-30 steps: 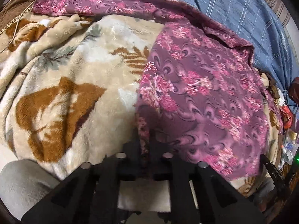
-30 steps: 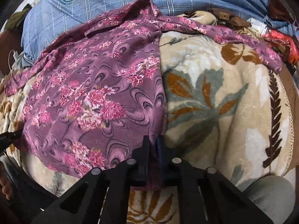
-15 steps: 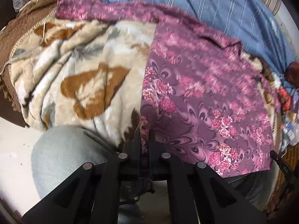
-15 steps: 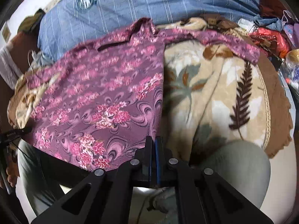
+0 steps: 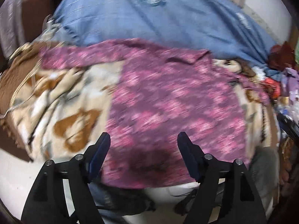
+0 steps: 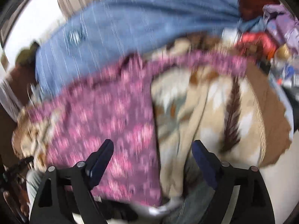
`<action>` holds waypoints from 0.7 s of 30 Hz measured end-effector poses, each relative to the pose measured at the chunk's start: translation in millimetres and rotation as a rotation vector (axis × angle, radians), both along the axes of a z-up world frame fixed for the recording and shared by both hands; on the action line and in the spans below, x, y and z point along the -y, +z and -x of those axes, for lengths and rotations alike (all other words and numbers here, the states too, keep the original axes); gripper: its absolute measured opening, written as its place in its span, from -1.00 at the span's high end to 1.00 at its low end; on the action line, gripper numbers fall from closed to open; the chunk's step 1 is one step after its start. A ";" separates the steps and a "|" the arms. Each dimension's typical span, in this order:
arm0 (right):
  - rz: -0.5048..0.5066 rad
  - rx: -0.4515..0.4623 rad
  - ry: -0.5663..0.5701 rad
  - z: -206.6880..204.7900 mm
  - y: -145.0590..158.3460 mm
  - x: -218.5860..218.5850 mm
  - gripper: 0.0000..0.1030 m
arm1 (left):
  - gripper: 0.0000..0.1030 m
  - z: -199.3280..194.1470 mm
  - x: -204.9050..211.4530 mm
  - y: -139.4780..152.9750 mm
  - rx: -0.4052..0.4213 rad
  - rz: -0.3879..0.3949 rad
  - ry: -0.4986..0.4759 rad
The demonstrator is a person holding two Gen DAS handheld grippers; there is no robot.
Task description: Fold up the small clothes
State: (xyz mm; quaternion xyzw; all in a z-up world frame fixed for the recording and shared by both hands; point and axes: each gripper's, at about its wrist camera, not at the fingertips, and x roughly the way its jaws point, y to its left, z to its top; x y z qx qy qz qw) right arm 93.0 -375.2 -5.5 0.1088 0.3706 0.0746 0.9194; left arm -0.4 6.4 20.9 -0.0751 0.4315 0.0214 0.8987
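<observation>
A purple floral garment [image 5: 168, 97] lies spread on a beige leaf-patterned blanket [image 5: 61, 108]; its sleeves stretch out along the far edge and its hem hangs over the near edge. My left gripper [image 5: 143, 140] hovers above the hem, its jaws opening wide, and nothing is pinched between them. In the right wrist view the garment [image 6: 104, 121] fills the left half, the blanket [image 6: 205, 112] the right. My right gripper [image 6: 152, 149] is above the garment's right edge, jaws opening, pads off the cloth. Both views are motion-blurred.
A blue striped cover [image 5: 158, 18] lies behind the garment. Mixed clutter [image 5: 276, 82] is piled at the right. A person's grey-clad knees [image 5: 265, 166] are below the blanket's near edge, over a pale floor [image 5: 13, 175].
Both grippers, earlier shut on the garment's near hem, have let it go and stand wide apart. Both have risen and pulled back, so more of the bed shows.
</observation>
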 end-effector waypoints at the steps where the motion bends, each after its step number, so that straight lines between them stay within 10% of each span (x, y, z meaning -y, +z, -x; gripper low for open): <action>1: -0.014 0.029 -0.019 -5.0 7.8 5.8 -0.78 | -0.45 -9.4 13.5 7.0 0.015 0.027 -0.034; 10: -0.152 0.320 -0.253 -86.2 85.6 68.3 -0.78 | -0.52 -120.7 135.1 55.8 0.155 0.071 -0.145; 15: -0.156 0.239 -0.348 -144.6 96.5 116.4 -0.77 | -0.52 -181.6 187.4 39.2 0.146 0.086 -0.181; 21: -0.237 0.119 -0.376 -168.3 23.5 176.9 -0.75 | -0.52 -222.2 235.0 -1.6 -0.015 0.278 -0.298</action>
